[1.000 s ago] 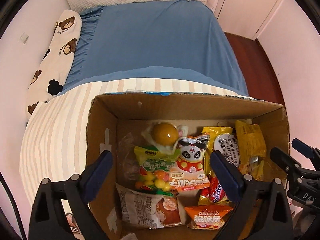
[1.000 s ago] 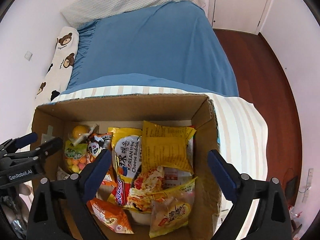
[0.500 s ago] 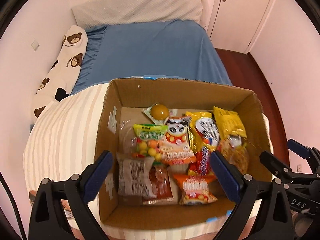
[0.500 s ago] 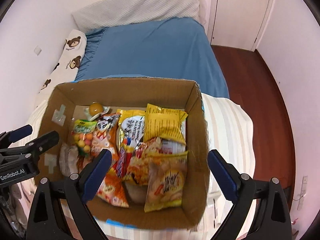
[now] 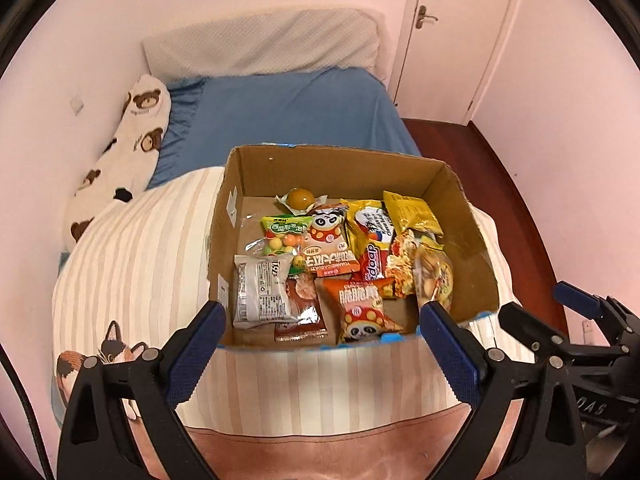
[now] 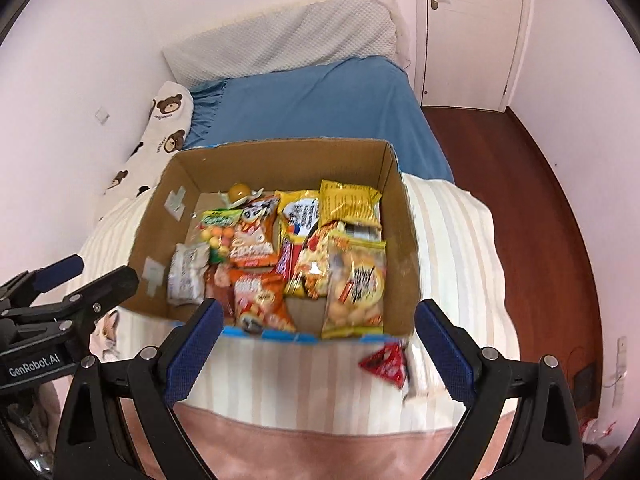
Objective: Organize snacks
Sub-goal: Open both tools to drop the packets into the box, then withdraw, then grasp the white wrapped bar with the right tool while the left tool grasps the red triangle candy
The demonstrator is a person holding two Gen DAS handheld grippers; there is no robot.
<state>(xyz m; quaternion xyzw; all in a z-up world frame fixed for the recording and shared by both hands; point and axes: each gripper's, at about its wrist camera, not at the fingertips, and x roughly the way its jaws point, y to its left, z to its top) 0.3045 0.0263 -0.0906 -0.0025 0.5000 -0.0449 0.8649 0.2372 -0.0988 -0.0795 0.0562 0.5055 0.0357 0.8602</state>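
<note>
An open cardboard box sits on a striped blanket on a bed. It holds several snack packets: an orange panda bag, a silver packet, a candy bag, yellow bags. A red packet and a white one lie on the blanket outside the box's near right corner. My left gripper and right gripper are open and empty, held above the blanket just short of the box's near wall.
A blue sheet, a grey pillow and a bear-print bolster lie beyond the box. Pink walls close in on the left. A white door and dark wood floor are at the right.
Both grippers have drawn back and up from over the box, so the whole box and the blanket in front of it now show. The snacks have not moved.
</note>
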